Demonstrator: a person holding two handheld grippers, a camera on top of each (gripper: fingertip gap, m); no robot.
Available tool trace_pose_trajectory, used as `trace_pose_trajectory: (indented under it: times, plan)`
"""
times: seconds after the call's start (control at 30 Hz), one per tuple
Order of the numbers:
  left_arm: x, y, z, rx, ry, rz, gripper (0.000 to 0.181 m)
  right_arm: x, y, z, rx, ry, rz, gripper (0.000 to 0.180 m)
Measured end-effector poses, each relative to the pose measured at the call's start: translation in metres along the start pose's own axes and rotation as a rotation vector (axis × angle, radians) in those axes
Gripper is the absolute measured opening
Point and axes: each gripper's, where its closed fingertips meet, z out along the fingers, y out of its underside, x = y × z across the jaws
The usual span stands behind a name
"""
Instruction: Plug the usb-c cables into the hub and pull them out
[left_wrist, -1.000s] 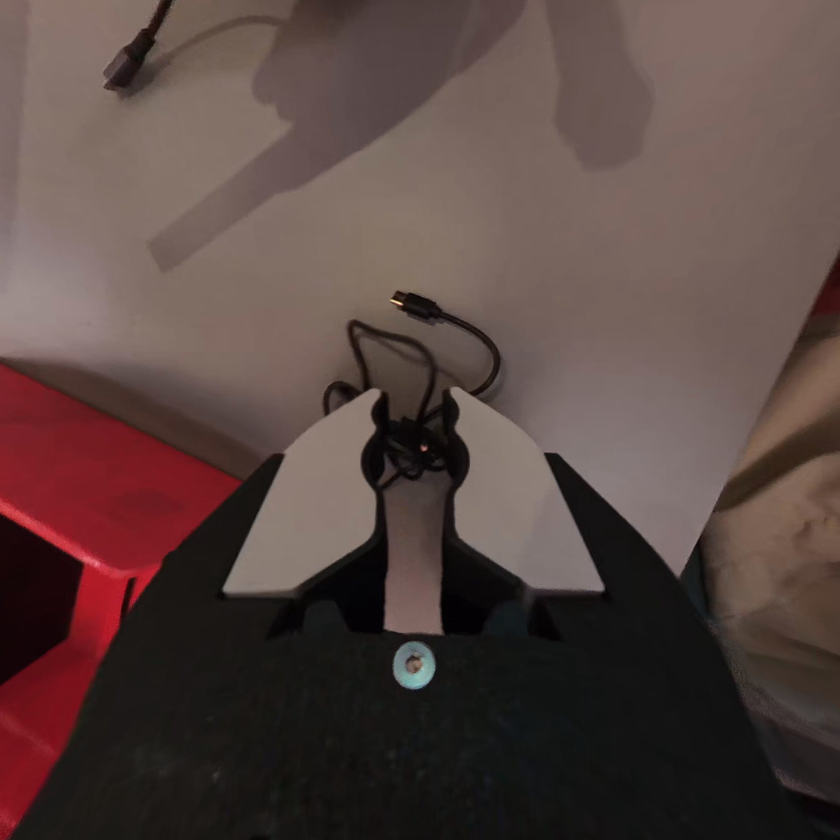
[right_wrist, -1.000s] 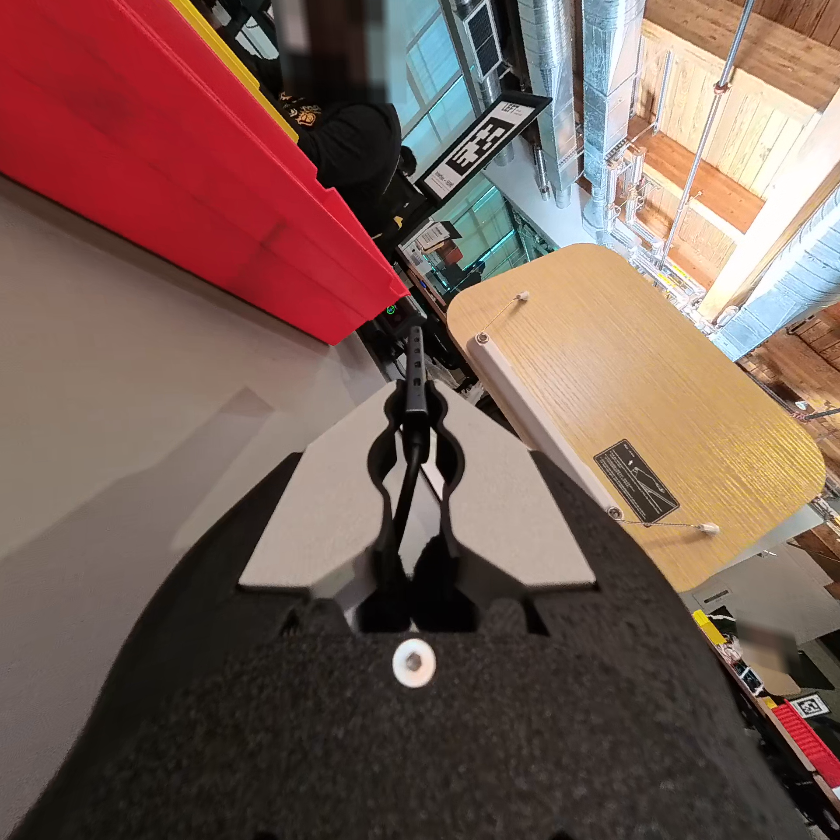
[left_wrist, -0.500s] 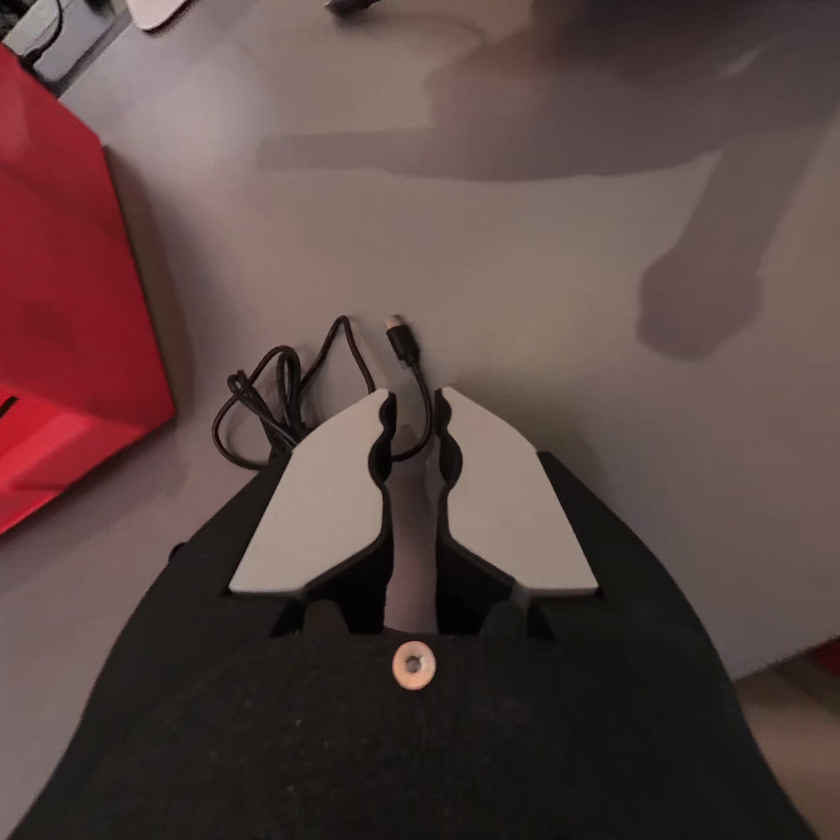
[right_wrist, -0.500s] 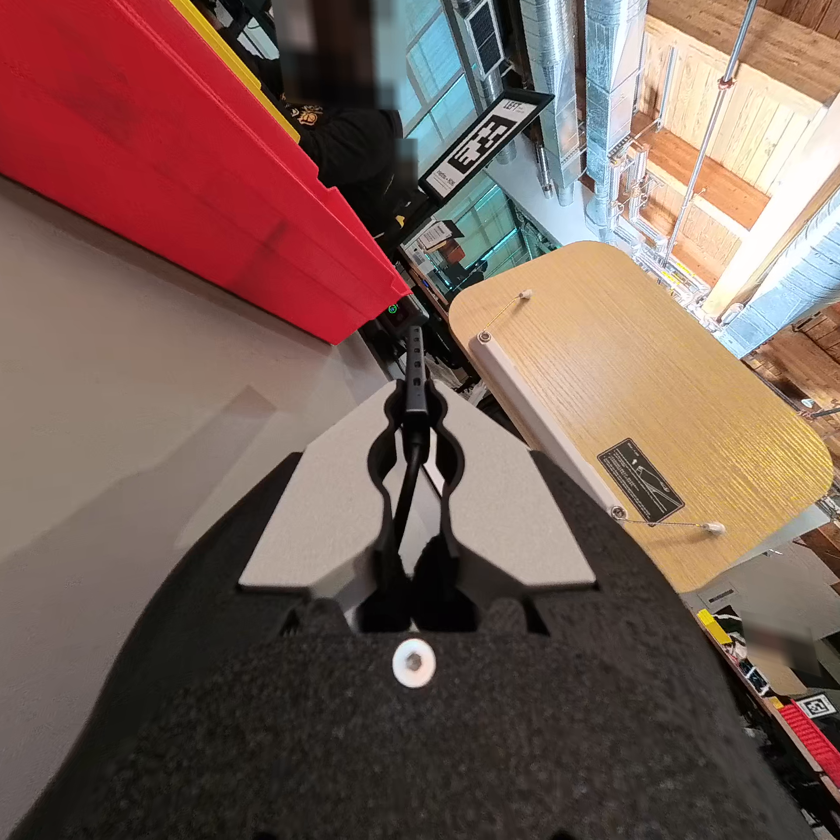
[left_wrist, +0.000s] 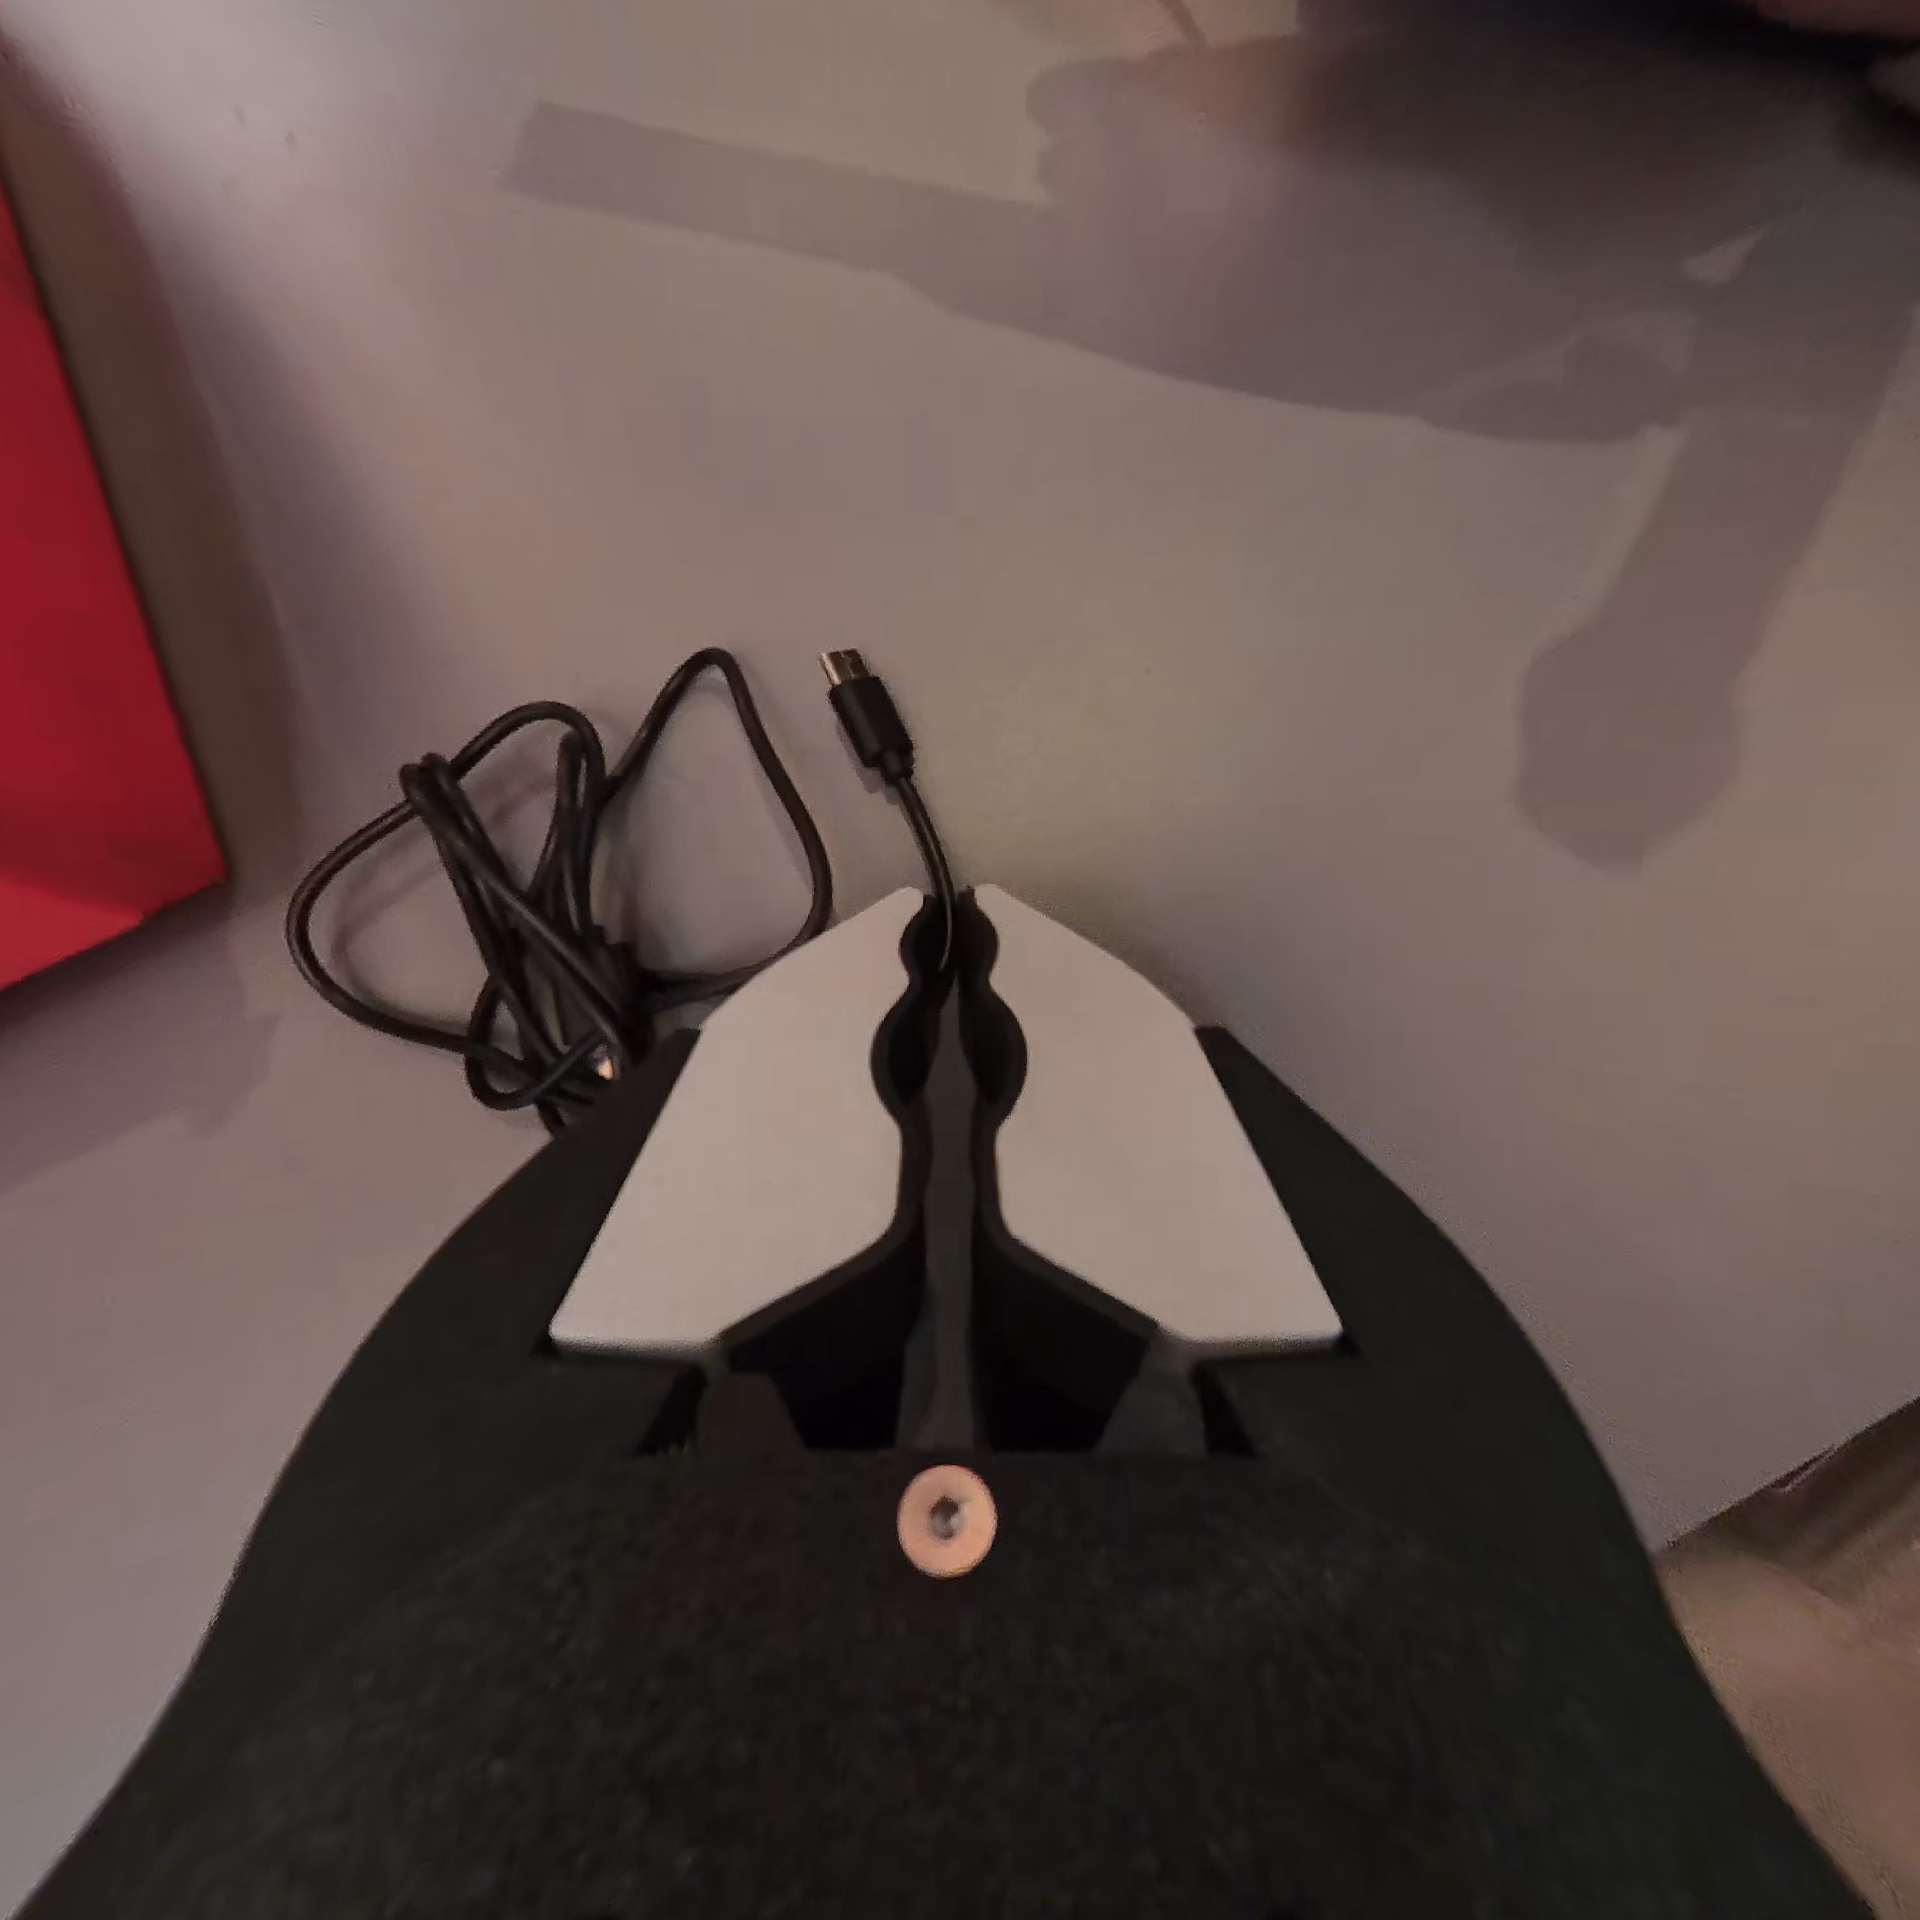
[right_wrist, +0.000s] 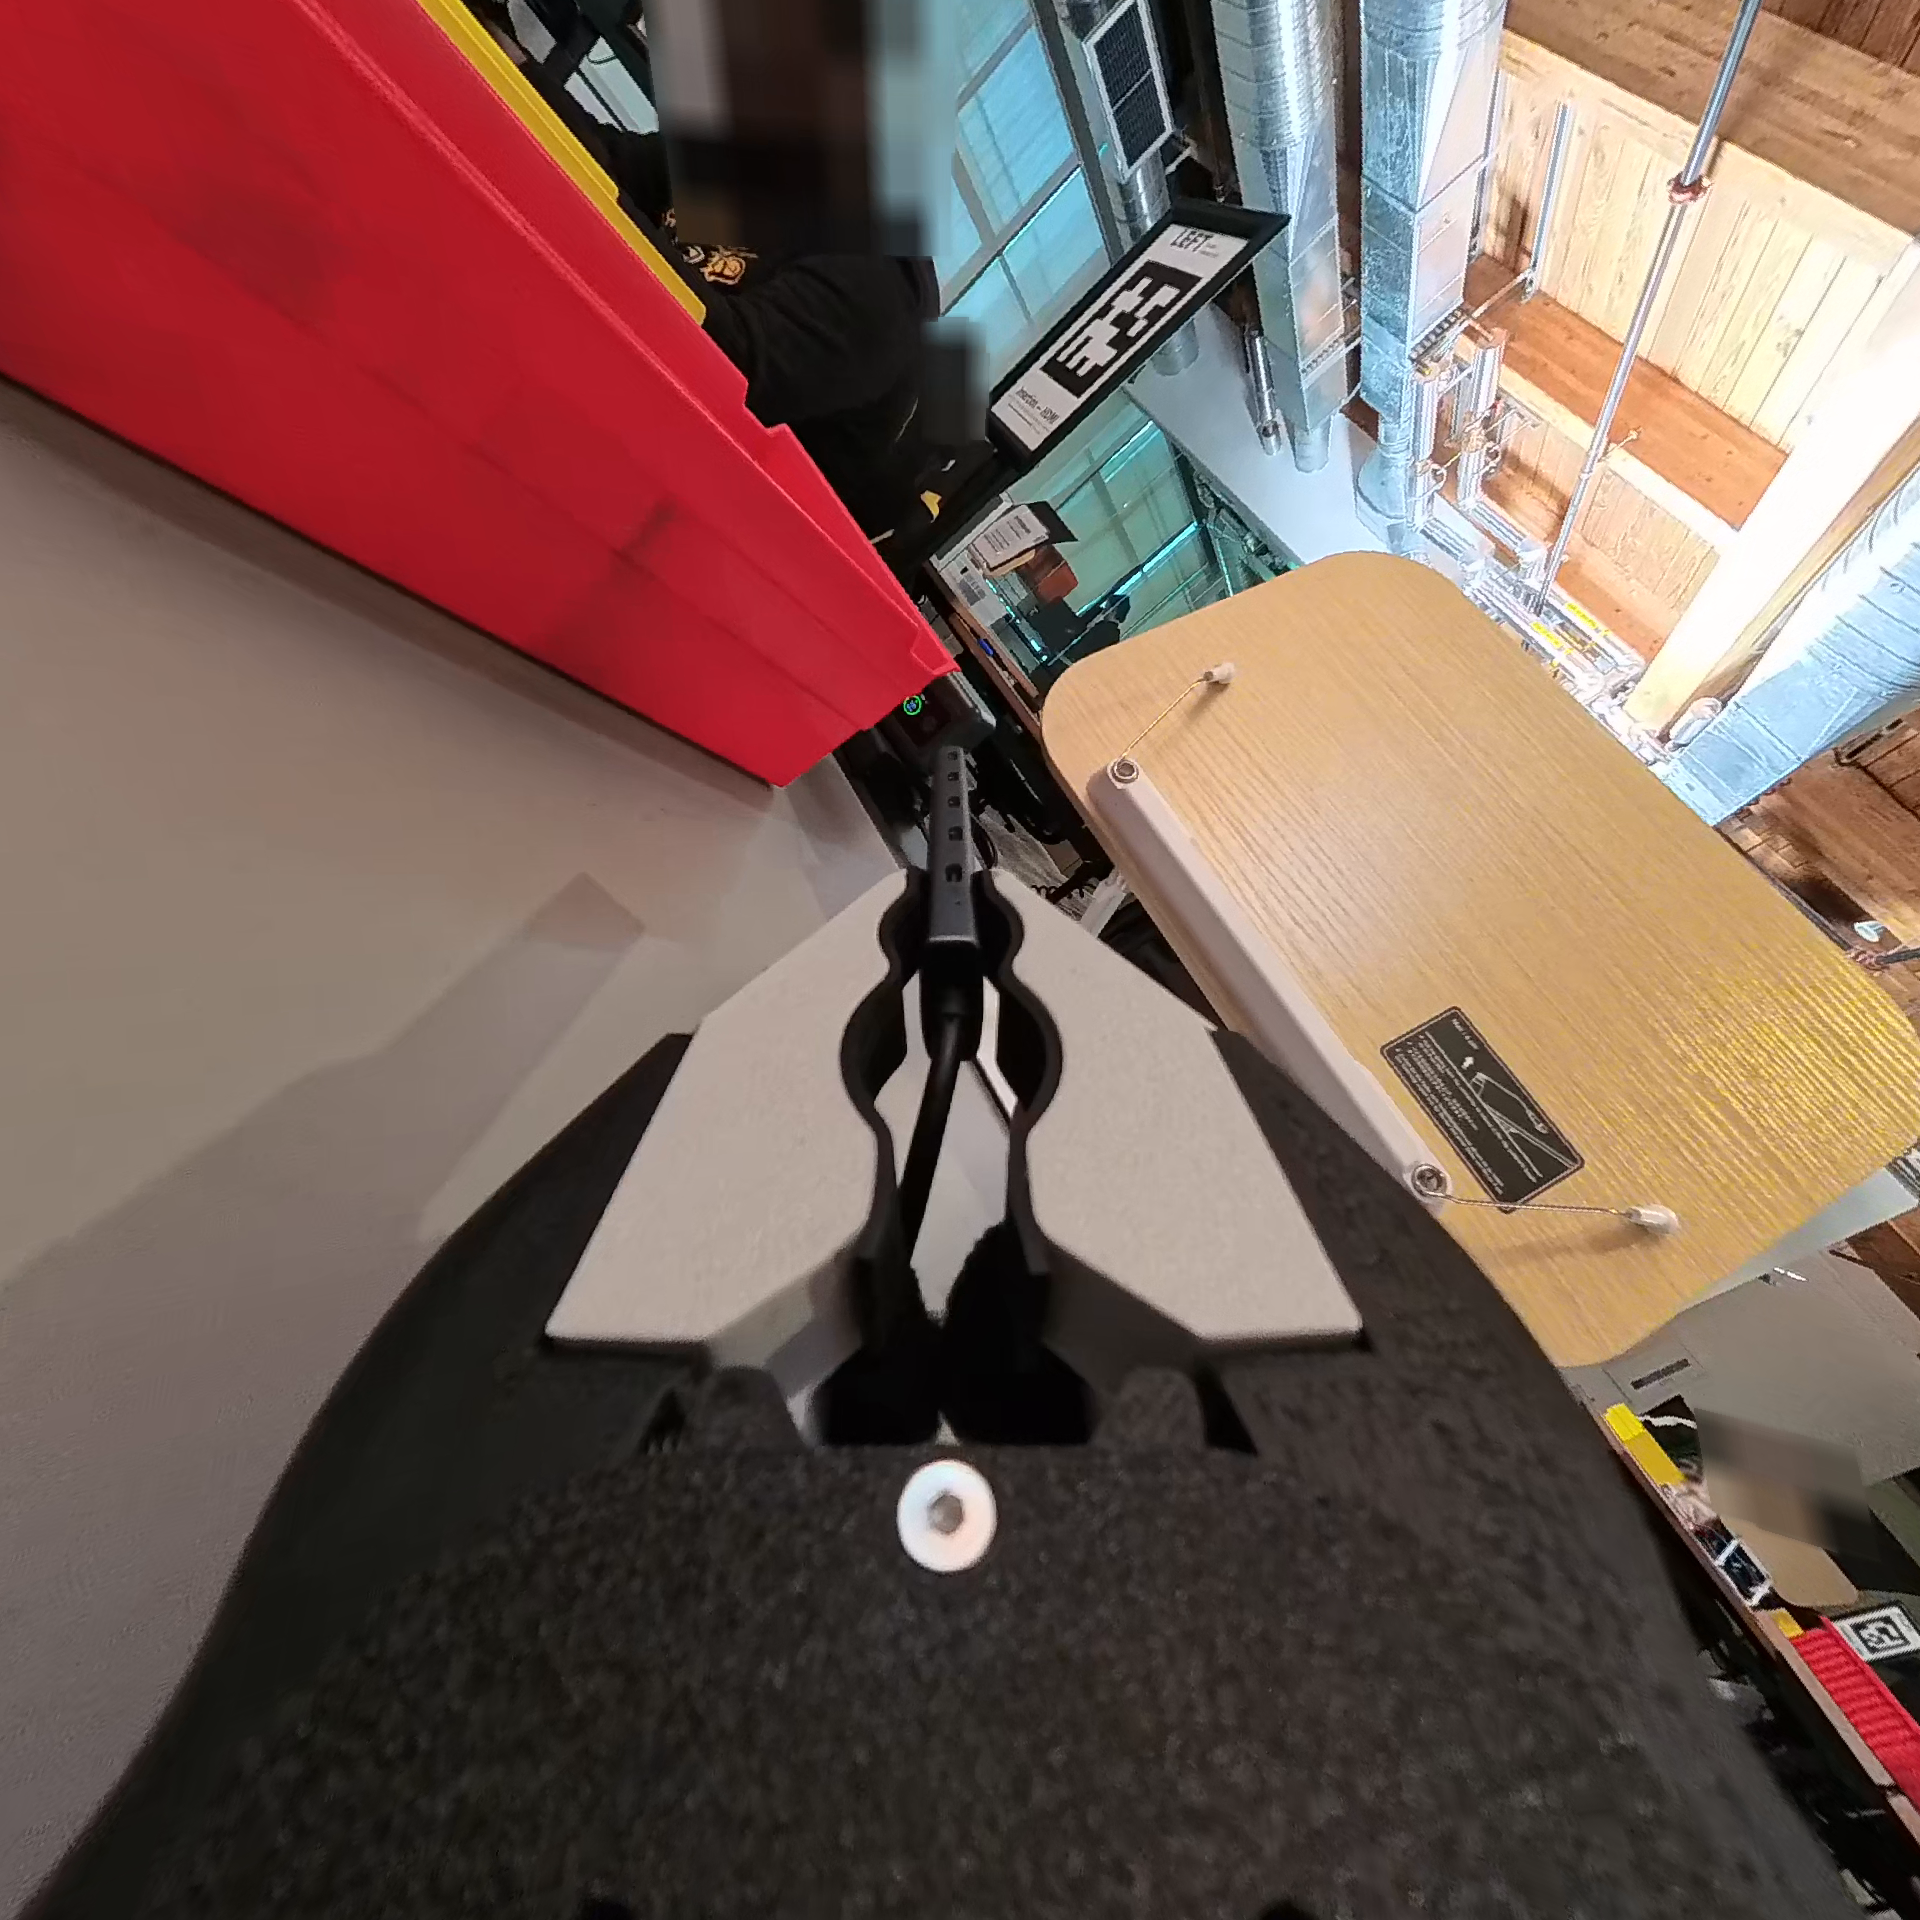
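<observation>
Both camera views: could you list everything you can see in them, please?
USB-C cable: one, black, loosely tangled on the table left of the fingers; its plug points away.
Hub: one, black, slim, sticking out past the right fingertips, its cord running back between them.
Table: one, grey, under both grippers.
Bins: red, stacked along the table's far edge; a yellow rim shows behind.
Board: one, light wood, with a white bar and a black sticker, right of the hub.
Marker sign: one, black and white, behind the bins.
Person: one, dark top, behind the bins.
Left gripper: grey fingers closed on the cable.
Right gripper: grey fingers closed on the hub.
</observation>
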Motion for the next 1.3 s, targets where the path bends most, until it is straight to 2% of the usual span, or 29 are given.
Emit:
trace_pose_trajectory:
  times: [0.1, 0.23, 0.33, 0.43, 0.6, 0.77, 1.3]
  plan:
    - [0.002, 0.001, -0.001, -0.010, 0.021, 0.078, 0.003, -0.001, 0.000, 0.000, 0.001, -0.004, -0.005, 0.009]
    - [0.018, -0.002, -0.012, -0.019, 0.137, 0.229, 0.003, -0.003, -0.005, -0.002, 0.031, -0.015, -0.005, 0.009]
    - [0.030, -0.033, -0.037, 0.061, 0.273, 0.278, 0.002, -0.011, -0.014, -0.005, 0.084, -0.057, -0.016, 0.009]
    - [0.023, -0.070, -0.055, 0.089, 0.335, 0.315, 0.002, -0.024, -0.027, -0.012, 0.163, -0.128, -0.027, 0.009]
    - [0.009, -0.102, -0.049, 0.007, 0.334, 0.393, 0.002, -0.037, -0.032, -0.015, 0.165, -0.154, -0.107, 0.009]
    - [0.005, -0.107, -0.037, -0.011, 0.354, 0.358, 0.002, -0.045, -0.037, -0.018, 0.184, -0.146, -0.199, 0.010]
    - [0.000, -0.102, -0.028, -0.002, 0.479, 0.218, 0.002, -0.055, -0.038, -0.017, 0.184, -0.160, -0.247, 0.009]
